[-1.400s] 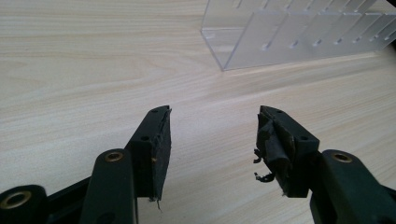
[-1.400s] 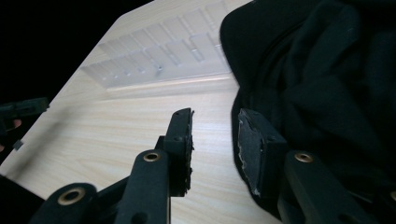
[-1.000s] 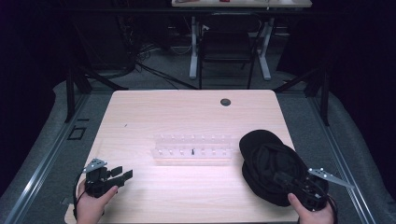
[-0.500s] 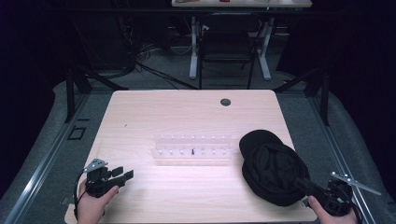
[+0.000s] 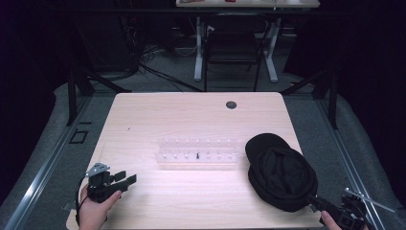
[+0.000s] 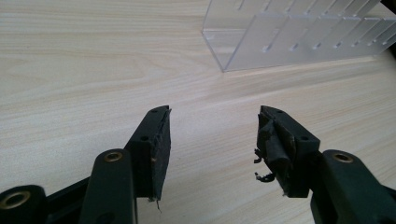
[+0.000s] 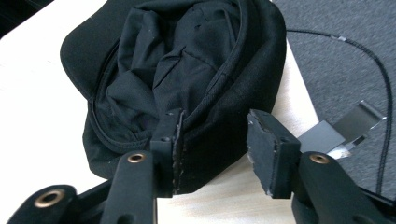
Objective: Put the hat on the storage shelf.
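Note:
A black cap (image 5: 281,171) lies upside down at the table's right front, its inside facing up (image 7: 177,70). My right gripper (image 5: 320,205) sits just off the table's front right corner, open (image 7: 214,140), its jaws a short way back from the cap's near rim with nothing between them. A clear plastic divided box (image 5: 197,152) stands in the middle of the table, a small dark piece in one cell. My left gripper (image 5: 125,180) rests near the front left corner, open (image 6: 214,135) over bare wood, pointing toward the box's end (image 6: 299,37).
The light wood table (image 5: 143,124) has a round dark grommet (image 5: 231,104) near its far edge. Grey carpet (image 7: 345,51) with a black cable (image 7: 378,70) lies to the right of the table. A chair and desk legs stand beyond the far edge.
My right gripper has drawn back from the cap's near side toward the table's front right corner and off its edge. The left gripper has stayed put.

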### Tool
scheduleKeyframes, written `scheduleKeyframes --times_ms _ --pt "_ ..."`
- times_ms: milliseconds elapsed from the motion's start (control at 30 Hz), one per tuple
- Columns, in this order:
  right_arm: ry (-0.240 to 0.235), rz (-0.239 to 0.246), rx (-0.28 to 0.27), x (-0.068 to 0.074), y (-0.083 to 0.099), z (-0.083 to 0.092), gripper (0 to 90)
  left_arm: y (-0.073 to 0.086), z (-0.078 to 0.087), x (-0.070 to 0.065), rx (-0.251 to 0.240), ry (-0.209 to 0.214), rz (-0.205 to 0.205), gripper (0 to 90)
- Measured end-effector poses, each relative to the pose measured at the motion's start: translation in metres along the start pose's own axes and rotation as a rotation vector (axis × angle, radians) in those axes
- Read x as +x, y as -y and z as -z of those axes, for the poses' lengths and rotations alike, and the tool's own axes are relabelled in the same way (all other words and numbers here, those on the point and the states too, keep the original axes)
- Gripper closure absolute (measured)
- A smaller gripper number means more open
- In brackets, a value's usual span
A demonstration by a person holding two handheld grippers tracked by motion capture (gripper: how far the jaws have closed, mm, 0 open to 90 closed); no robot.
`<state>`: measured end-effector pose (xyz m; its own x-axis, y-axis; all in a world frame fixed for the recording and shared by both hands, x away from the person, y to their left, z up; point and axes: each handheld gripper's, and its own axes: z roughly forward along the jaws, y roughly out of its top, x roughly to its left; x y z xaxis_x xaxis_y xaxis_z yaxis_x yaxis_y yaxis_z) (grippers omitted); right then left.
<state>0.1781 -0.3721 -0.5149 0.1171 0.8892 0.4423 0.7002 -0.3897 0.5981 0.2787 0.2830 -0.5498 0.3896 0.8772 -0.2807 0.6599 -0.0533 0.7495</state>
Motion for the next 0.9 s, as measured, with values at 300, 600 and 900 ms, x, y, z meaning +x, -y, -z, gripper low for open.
scheduleKeyframes --times_ms 300,600,900 --pt "0.019 0.008 0.035 0.001 -0.006 -0.014 65.4 0.000 0.000 0.002 -0.015 -0.009 0.007 44.8" --pt "0.058 0.049 0.075 0.000 -0.015 -0.023 88.5 0.000 0.000 0.003 -0.017 -0.008 0.011 44.8" --pt "0.098 0.092 0.067 -0.001 -0.034 -0.038 88.7 0.000 0.000 0.003 -0.015 -0.011 0.013 44.9"
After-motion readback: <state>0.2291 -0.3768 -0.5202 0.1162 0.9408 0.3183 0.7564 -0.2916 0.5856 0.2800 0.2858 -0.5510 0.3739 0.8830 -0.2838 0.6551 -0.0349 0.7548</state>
